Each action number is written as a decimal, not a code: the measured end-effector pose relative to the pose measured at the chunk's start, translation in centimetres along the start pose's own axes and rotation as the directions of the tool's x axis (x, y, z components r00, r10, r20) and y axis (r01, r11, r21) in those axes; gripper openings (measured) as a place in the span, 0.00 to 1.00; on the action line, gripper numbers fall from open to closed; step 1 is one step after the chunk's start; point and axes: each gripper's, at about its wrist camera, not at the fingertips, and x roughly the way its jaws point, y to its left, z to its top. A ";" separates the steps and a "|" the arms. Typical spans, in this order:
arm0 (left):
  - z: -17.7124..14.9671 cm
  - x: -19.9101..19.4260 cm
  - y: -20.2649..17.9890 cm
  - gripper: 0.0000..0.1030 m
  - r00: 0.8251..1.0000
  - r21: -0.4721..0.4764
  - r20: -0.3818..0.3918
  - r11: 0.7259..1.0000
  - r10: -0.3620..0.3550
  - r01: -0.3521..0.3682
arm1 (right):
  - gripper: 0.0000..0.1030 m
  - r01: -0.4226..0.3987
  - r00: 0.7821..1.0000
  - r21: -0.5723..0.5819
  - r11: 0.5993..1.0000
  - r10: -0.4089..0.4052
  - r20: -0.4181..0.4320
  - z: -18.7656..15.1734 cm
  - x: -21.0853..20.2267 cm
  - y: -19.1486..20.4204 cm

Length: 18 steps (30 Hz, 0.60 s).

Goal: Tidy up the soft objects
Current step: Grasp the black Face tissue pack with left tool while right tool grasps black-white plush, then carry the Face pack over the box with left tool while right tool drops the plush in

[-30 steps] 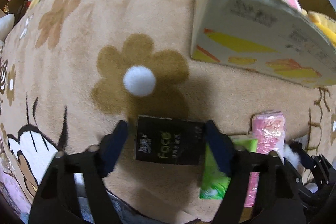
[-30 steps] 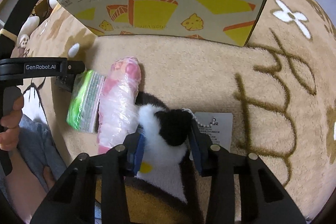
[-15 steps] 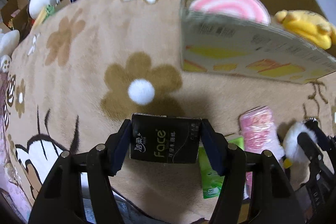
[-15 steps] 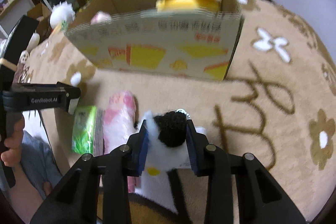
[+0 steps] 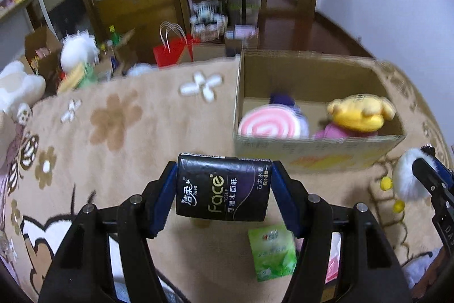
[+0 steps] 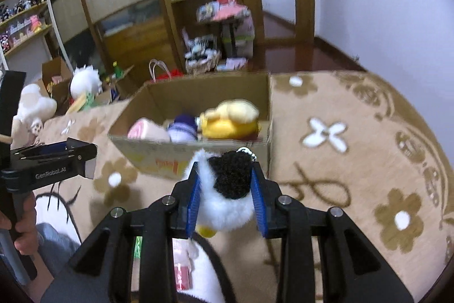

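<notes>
We held the tissue pack (image 5: 222, 188) clamped crosswise in the left gripper (image 5: 224, 189) | right gripper (image 6: 225, 189) squeezed the plush toy (image 6: 227, 192) | box (image 6: 195, 145) lay ahead and below both, nearer the right.

black tissue pack (image 5: 222, 189) reads "Face", small "TISSUE" beside it, plus Chinese characters along the front, left gripper (image 6: 54, 165) body marked "GenRobot.AI" in white, cardboard box (image 6: 195, 152) print too blurred to read
</notes>
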 end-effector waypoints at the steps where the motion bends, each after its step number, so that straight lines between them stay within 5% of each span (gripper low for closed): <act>1: 0.2 -0.7 -0.1 0.62 0.999 0.004 0.033 1.000 0.002 -0.002 | 0.33 0.004 1.000 -0.002 1.000 -0.004 0.012 0.4 -0.5 0.0; 7: 1.0 -3.3 -0.4 0.62 0.978 0.041 0.206 0.999 0.022 -0.031 | 0.33 0.023 0.994 -0.006 1.000 -0.022 0.106 2.4 -2.7 -0.2; 18: 2.6 -4.7 -1.9 0.62 0.945 0.067 0.326 0.998 -0.006 -0.017 | 0.33 0.012 0.978 -0.016 1.000 -0.009 0.209 5.3 -3.1 0.2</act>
